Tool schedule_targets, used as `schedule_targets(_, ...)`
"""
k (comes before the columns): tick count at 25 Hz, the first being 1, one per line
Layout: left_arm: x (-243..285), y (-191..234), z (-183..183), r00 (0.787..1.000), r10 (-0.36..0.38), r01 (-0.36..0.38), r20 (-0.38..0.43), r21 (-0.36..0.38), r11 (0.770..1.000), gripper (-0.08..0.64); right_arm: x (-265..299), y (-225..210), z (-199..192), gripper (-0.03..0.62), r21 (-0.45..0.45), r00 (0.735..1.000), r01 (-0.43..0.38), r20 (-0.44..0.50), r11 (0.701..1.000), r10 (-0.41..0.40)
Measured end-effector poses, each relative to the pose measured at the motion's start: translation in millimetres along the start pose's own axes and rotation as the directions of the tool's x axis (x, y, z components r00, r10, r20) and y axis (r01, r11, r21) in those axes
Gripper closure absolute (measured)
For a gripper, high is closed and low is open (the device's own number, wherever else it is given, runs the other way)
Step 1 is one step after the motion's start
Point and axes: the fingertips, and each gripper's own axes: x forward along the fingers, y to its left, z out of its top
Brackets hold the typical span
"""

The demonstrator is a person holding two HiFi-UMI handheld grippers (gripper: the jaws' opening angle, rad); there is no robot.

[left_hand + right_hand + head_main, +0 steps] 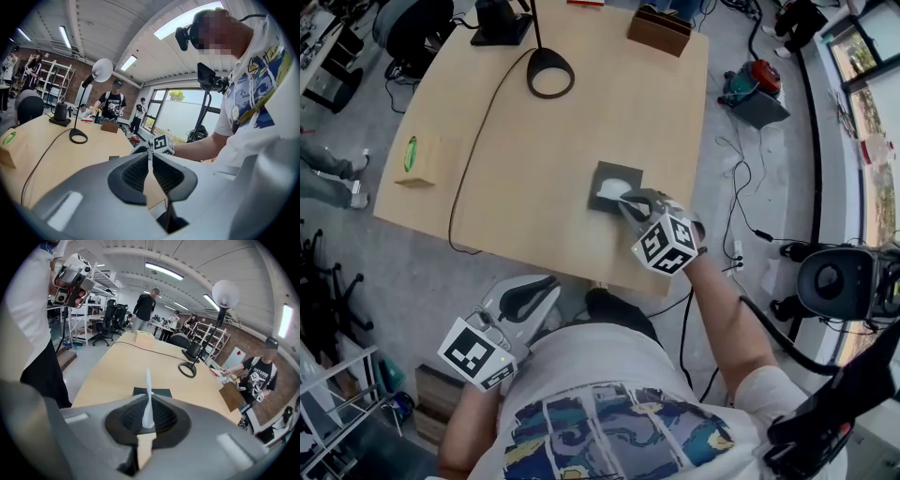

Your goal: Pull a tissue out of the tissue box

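A dark tissue box (pixel 607 176) lies flat on the wooden table (pixel 534 169), close to its near edge. A white tissue (pixel 610 194) rises from its opening. My right gripper (pixel 627 200) is shut on that tissue just above the box. In the right gripper view the tissue (pixel 148 397) stands as a thin white strip pinched between the pads of the right gripper (pixel 149 404), with the box (pixel 160 392) just beyond. My left gripper (pixel 547 285) hangs off the table by the person's body. The left gripper (pixel 151 157) holds nothing and its tips meet.
A lamp's ring base (pixel 550 73) and its cable (pixel 478 141) cross the table's middle. A wooden block with a green mark (pixel 420 161) sits at the left edge and a brown box (pixel 659 30) at the far edge. Several people stand beyond the table (pixel 111 105).
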Motion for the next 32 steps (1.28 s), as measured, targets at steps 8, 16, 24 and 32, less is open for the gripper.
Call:
schedule_targets(8,-24,-6,-6,0.999,-0.038,0.038,0.003,0.015,0.999,0.525,-27,5,20,0.589,0.019,0.997,0.082,0.008,0.996,-0.082)
schedule_targets(16,-41,-17,-13,0.997,-0.077,0.077,0.008,0.03,0.997,0.525,-64,16,51,0.589,0.039,0.985,0.162,0.052,0.986,-0.164)
schedule_targets(24,-56,-24,-18,0.992,-0.128,0.127,0.006,0.054,0.99,0.525,-108,51,86,0.589,0.089,0.971,0.212,0.095,0.973,-0.22)
schedule_targets(32,-66,-36,-20,0.984,-0.177,0.176,0.0,0.084,0.981,0.525,-150,103,103,0.589,0.124,0.963,0.234,0.109,0.964,-0.247)
